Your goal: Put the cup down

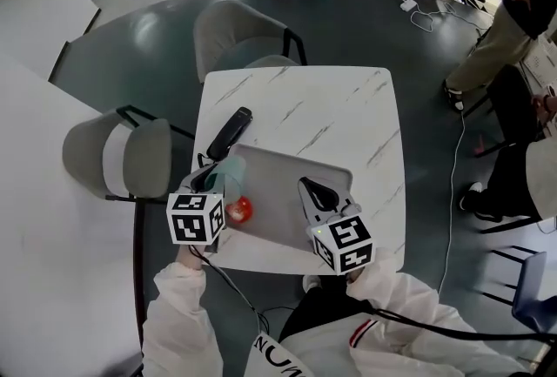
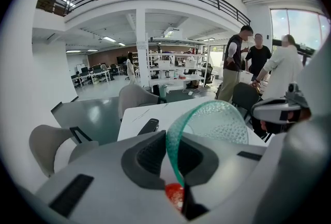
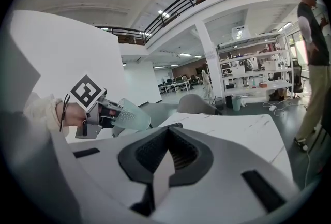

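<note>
A translucent teal cup with a dimpled wall hangs tilted over the left edge of the grey tray, and my left gripper is shut on its rim. In the left gripper view the cup's rim runs between the two black pads, with the cup's body beyond them. A small red object lies just below the cup, also showing under the jaws. My right gripper hovers over the tray's near right part, shut and holding nothing. From there the cup shows at the left.
A black remote-like bar lies on the white marble table beyond the tray. Grey chairs stand at the far side and the left. People stand at the right. A white cable trails on the floor.
</note>
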`<state>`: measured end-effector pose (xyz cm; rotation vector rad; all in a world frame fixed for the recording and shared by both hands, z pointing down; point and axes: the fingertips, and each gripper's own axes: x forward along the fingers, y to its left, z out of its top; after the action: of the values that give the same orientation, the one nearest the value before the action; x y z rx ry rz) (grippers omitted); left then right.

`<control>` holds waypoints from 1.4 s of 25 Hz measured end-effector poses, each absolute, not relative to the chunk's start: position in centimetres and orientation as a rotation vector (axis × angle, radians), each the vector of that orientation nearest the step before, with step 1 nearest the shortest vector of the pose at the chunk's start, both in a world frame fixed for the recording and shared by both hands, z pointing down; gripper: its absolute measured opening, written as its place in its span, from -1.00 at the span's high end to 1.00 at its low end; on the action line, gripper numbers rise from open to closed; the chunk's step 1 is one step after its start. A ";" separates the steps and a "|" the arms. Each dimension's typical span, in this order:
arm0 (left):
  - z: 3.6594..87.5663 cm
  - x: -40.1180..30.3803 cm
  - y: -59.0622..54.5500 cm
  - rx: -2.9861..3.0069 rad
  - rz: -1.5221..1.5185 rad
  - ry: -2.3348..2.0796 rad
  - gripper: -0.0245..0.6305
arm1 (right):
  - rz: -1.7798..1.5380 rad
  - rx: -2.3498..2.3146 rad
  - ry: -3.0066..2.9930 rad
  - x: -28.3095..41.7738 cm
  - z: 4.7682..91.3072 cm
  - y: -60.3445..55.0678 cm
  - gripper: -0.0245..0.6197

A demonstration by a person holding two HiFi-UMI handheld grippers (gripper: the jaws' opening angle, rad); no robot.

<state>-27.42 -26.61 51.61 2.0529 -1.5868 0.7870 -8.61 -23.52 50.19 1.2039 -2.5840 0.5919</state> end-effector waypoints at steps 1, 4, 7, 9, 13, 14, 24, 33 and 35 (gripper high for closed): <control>51.4 -27.5 -26.7 2.052 0.793 -1.586 0.85 | 0.589 1.202 -2.588 -8.7 50.1 -23.7 0.92; 51.4 -27.2 -27.0 2.054 0.829 -1.566 0.85 | 0.584 1.199 -2.592 -8.6 49.9 -24.2 0.92; 51.9 -27.0 -27.2 2.054 0.874 -1.538 0.85 | 0.583 1.194 -2.593 -8.6 50.1 -24.5 0.92; 52.4 -27.0 -27.5 2.053 0.892 -1.517 0.85 | 0.588 1.191 -2.593 -8.8 50.5 -24.7 0.92; 53.7 -27.1 -28.1 2.052 0.961 -1.490 0.85 | 0.587 1.186 -2.593 -8.8 51.0 -25.1 0.92; 54.0 -27.1 -28.3 2.052 0.979 -1.483 0.85 | 0.588 1.185 -2.593 -8.9 51.1 -25.3 0.92; 57.8 -27.8 -30.4 1.996 1.051 -1.392 0.85 | 0.604 1.174 -2.574 -9.7 52.6 -27.5 0.92; 60.8 -28.1 -31.5 1.955 1.097 -1.313 0.85 | 0.615 1.154 -2.564 -10.7 53.6 -29.0 0.92; 61.4 -28.1 -31.7 1.944 1.104 -1.293 0.85 | 0.617 1.151 -2.559 -10.9 54.0 -29.4 0.92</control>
<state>-28.13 -31.65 61.40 1.9445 -1.2933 1.1035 -10.89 -29.38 53.97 1.1511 -2.5589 0.6170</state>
